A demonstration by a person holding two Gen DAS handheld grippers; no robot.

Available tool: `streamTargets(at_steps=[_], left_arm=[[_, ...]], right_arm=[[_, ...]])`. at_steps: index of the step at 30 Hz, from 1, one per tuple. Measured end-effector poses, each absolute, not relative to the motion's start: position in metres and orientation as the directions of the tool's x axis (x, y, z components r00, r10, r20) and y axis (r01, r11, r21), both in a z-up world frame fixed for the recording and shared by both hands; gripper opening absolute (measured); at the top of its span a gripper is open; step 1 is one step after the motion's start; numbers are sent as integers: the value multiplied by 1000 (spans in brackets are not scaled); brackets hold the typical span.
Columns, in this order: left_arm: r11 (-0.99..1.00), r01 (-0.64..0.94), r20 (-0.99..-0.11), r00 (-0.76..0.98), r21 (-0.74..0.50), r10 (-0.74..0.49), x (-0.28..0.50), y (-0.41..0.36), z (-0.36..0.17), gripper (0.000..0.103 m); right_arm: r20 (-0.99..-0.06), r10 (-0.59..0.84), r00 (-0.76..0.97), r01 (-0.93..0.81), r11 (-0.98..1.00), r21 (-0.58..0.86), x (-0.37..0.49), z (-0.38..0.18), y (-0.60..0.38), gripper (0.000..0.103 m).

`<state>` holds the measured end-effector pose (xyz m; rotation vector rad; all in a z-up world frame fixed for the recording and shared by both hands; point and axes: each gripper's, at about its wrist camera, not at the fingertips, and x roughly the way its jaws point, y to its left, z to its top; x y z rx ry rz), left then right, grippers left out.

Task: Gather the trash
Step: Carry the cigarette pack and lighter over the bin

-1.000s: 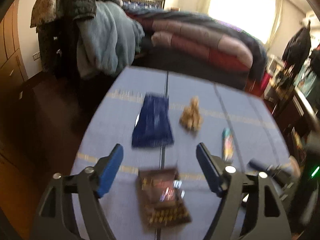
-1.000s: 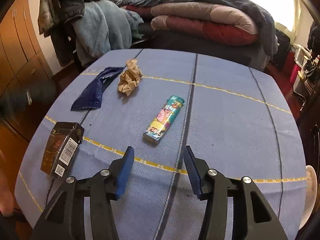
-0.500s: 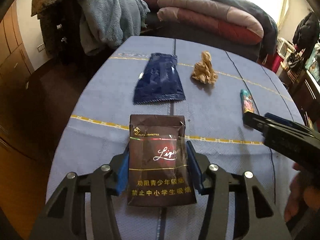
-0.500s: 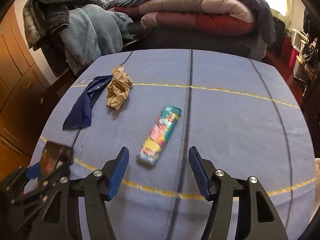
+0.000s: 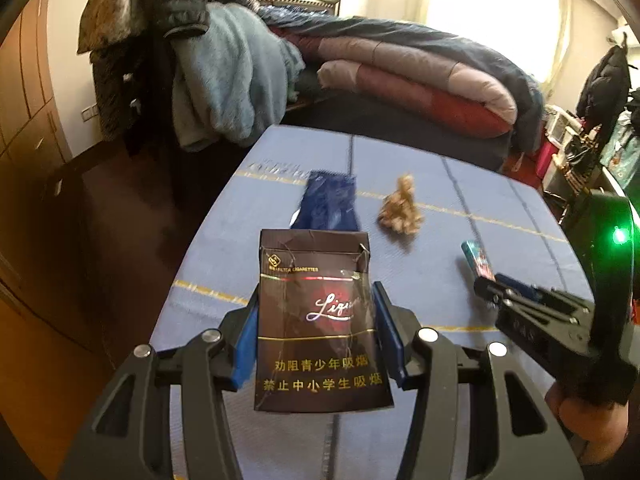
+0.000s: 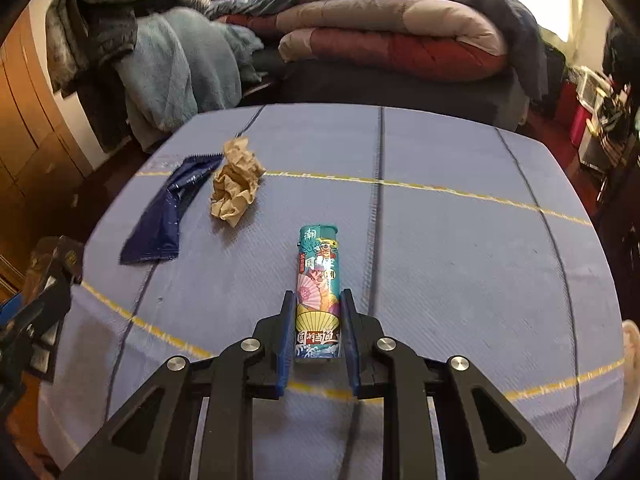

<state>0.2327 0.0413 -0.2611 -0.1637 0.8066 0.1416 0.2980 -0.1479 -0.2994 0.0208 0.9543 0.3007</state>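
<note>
My left gripper (image 5: pixel 316 316) is shut on a dark brown cigarette pack (image 5: pixel 318 320) and holds it above the blue tablecloth (image 5: pixel 420 280). My right gripper (image 6: pixel 318 312) is shut on a teal printed lighter (image 6: pixel 319 292) that lies on the cloth. A dark blue wrapper (image 6: pixel 172 210) and a crumpled brown paper ball (image 6: pixel 236 188) lie further back on the left; both also show in the left wrist view, the wrapper (image 5: pixel 328 204) and the ball (image 5: pixel 400 210). The left gripper with its pack shows at the right view's left edge (image 6: pixel 44 292).
The table's left edge drops to a dark wooden floor (image 5: pixel 120 232). A chair piled with clothes (image 6: pixel 160 64) and a bed with folded quilts (image 6: pixel 392 36) stand behind the table. Wooden cabinets (image 5: pixel 24 92) line the left wall.
My left gripper closed on the cigarette pack and lifted it off the cloth. My right gripper moved forward over the lighter and closed on it.
</note>
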Motion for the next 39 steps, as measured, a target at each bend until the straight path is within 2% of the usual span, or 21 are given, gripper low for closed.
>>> streamTargets(at_steps=[5,15,39], left_arm=[[988,-128,-701,713,-92,27,235,16,-247,51],[998,35,-674,736,-60,-67,239,-64,-230,52],[874,485,-650,668,13,-362,235,-308,-223,52]], right_arm=[[-772,322,548,-220,946,238,281,-283,-184,22],[-724,297,623,-109,949,295,239,-263,-264,22],[-703,46,710,276,900,337,165,-274,-471,22]])
